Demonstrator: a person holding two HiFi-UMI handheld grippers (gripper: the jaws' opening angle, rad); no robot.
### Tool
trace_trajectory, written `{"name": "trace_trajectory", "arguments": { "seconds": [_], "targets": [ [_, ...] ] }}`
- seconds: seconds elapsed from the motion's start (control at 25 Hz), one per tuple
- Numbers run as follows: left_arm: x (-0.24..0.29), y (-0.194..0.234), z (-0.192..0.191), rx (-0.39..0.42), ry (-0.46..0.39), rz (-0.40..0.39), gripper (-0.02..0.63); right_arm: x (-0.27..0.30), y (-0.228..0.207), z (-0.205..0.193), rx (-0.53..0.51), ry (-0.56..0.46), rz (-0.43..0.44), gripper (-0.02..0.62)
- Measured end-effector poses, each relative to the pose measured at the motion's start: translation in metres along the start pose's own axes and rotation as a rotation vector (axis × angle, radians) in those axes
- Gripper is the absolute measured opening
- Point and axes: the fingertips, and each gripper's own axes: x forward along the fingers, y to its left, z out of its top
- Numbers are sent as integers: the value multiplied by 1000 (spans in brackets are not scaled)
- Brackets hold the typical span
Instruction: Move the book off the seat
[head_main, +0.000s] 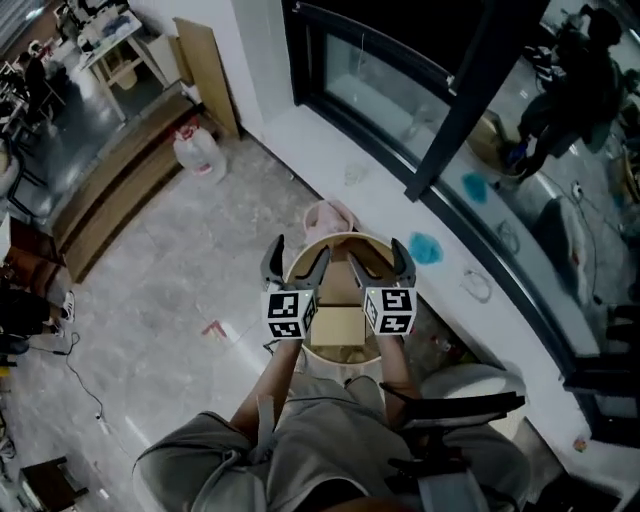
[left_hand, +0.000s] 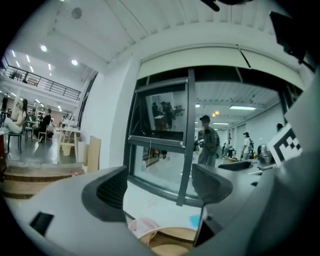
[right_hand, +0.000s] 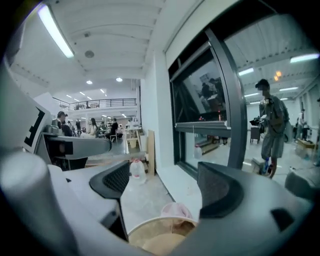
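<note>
A round wooden seat (head_main: 372, 245) stands on the floor below me, close to the window ledge. A tan book (head_main: 338, 326) lies flat on it, seen between the two marker cubes. Both grippers hang high above the seat, side by side and pointing toward the window. My left gripper (head_main: 295, 265) is open with nothing between its jaws, and so is my right gripper (head_main: 380, 265). In the left gripper view the left gripper (left_hand: 160, 187) frames the window, with the seat's rim (left_hand: 172, 233) low in the picture. The right gripper (right_hand: 165, 187) looks over the seat's rim (right_hand: 150, 226).
A pink cloth bundle (head_main: 330, 215) lies on the floor just behind the seat. A water jug (head_main: 200, 152) stands by the wall at the left. A white ledge (head_main: 330, 140) runs under the dark window. A black chair (head_main: 470, 405) is at my right.
</note>
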Motion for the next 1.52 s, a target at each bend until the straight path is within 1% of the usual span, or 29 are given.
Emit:
{"name": "trace_trajectory", "arguments": {
  "seconds": [0.08, 0.16, 0.2, 0.28, 0.4, 0.68, 0.8, 0.92, 1.04, 1.16, 1.24, 1.4, 1.52],
  "targets": [
    [-11, -9, 50, 29, -79, -12, 402, -12, 1, 53, -15, -82, 12, 428],
    [-29, -20, 86, 59, -136, -18, 402, -30, 6, 92, -23, -137, 30, 428],
    [-38, -24, 98, 74, -155, -18, 402, -39, 9, 104, -29, -153, 41, 428],
    [-51, -25, 109, 90, -170, -14, 402, -54, 15, 118, -44, -172, 44, 428],
    [-50, -21, 115, 76, -168, -16, 402, -64, 14, 122, -45, -182, 20, 428],
    [-48, -22, 122, 59, -164, -36, 403, -70, 19, 118, -39, -160, 17, 428],
    [-45, -19, 119, 85, -135, -22, 403, -70, 22, 115, -40, -153, 15, 428],
    [-44, -14, 112, 95, -104, -8, 405, -71, 26, 114, -46, -153, 17, 428],
    [-46, -10, 109, 64, -120, -15, 405, -70, 30, 113, -50, -152, 19, 428],
    [-53, -9, 114, 27, -169, -44, 405, -70, 36, 112, -51, -143, 16, 428],
    [-57, -9, 115, 25, -179, -67, 405, -71, 41, 110, -50, -137, 8, 428],
    [-58, -13, 105, 21, -155, -137, 405, -79, 51, 106, -46, -138, -28, 428],
    [-50, -31, 96, 15, -125, -224, 405, -96, 43, 104, -34, -134, -95, 428]
  ]
}}
